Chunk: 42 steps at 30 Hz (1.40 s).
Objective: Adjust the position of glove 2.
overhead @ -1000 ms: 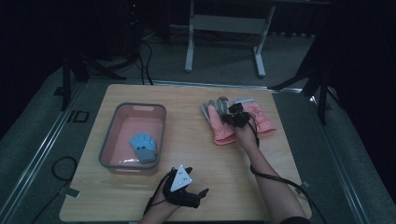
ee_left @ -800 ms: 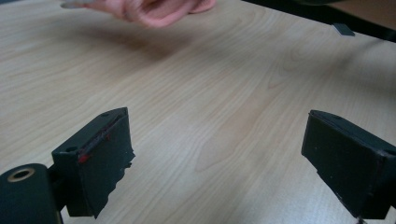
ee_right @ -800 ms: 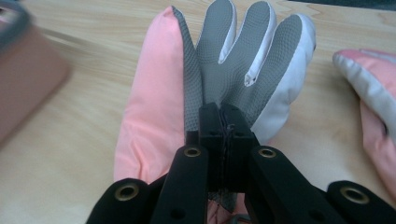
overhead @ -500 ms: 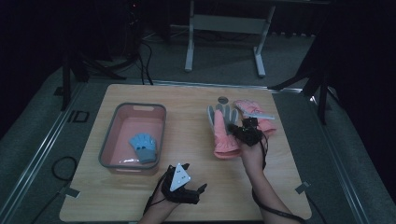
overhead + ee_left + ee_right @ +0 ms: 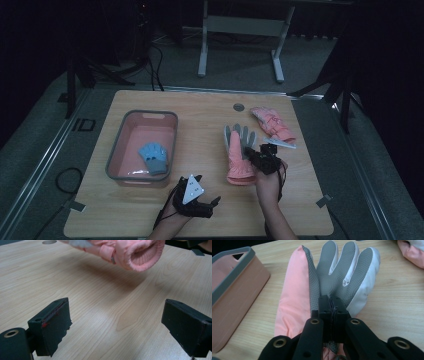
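Observation:
A pink glove with a grey palm (image 5: 235,155) lies palm up in the middle of the table, fingers pointing away. My right gripper (image 5: 250,152) is shut on its palm. In the right gripper view the jaws (image 5: 332,303) pinch the grey fabric of the glove (image 5: 337,272). A second pink glove (image 5: 272,125) lies behind and to the right. A small blue glove (image 5: 154,156) sits in the pink tub (image 5: 122,135). My left gripper (image 5: 207,191) rests near the front edge, open; its view (image 5: 120,315) shows bare wood between the jaws and the glove's cuff (image 5: 140,252) ahead.
The tub (image 5: 232,290) stands close on the left of the held glove. A round hole (image 5: 238,107) marks the table's far side. Cables trail from both grippers. A metal stand (image 5: 240,30) is on the floor beyond the table.
My right gripper has pulled the grey-palmed glove toward the front of the table, away from the second pink glove. The left gripper has stayed put.

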Each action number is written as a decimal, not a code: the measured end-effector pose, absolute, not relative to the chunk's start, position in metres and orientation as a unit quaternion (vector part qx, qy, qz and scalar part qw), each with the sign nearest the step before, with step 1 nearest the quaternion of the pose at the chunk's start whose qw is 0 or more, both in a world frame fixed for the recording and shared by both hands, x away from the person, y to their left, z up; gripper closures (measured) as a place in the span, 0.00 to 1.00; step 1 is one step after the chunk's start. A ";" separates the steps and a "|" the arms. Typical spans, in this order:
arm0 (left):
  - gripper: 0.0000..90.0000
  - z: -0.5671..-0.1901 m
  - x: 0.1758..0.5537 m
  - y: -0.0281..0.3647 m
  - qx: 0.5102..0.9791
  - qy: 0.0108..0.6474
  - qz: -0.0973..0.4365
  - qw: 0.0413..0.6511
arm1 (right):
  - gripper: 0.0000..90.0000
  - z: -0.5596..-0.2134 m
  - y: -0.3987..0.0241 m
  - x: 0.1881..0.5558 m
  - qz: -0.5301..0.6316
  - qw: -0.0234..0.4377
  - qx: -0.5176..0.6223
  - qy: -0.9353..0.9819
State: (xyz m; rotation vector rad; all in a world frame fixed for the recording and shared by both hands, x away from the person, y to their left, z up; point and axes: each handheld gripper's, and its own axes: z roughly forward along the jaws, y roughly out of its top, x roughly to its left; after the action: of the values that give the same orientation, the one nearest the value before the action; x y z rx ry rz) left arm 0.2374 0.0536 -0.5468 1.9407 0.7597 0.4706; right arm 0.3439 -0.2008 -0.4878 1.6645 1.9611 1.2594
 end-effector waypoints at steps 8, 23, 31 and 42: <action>0.10 -0.548 0.236 0.052 0.799 0.309 0.195 0.479 | 0.97 -0.511 -0.193 0.353 0.402 0.164 0.592 0.679; 0.10 -0.550 0.236 0.053 0.801 0.306 0.189 0.479 | 0.71 -0.512 -0.209 0.357 0.405 0.144 0.584 0.689; 0.10 -0.550 0.236 0.054 0.799 0.306 0.188 0.481 | 0.64 -0.478 -0.242 0.368 0.404 0.197 0.530 0.719; 0.10 -0.550 0.236 0.054 0.800 0.303 0.188 0.483 | 0.68 -0.457 -0.307 0.398 0.411 0.224 0.477 0.744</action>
State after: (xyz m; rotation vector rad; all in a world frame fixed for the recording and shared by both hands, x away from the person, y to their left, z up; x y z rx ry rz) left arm 0.2356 0.0538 -0.5499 1.9489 0.7387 0.4571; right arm 0.3981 -0.3065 -0.4572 1.3169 2.0528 1.1356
